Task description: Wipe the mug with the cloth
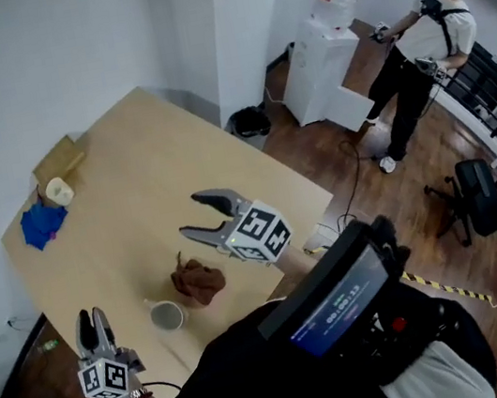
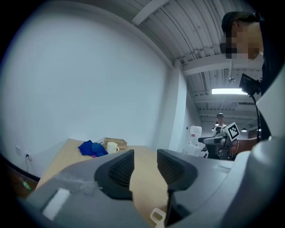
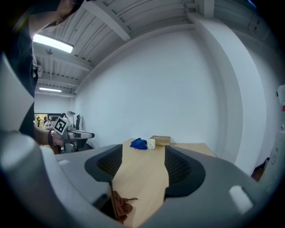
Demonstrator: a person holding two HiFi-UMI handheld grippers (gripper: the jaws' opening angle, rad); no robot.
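My right tongs and left tongs are both spread and empty, with the cloth below the right and the mug just right of the left, so this could be just before wiping or just after.

Person wore a dark top, beaded bracelet, black screen that showed blue digits; left tool and right tool were grey with black-and-white marker cubes.

Your black device's blue-lit screen shows one line of pale digits set out like a timer, too blurred to read for certain; you'll find no other legible writing anywhere
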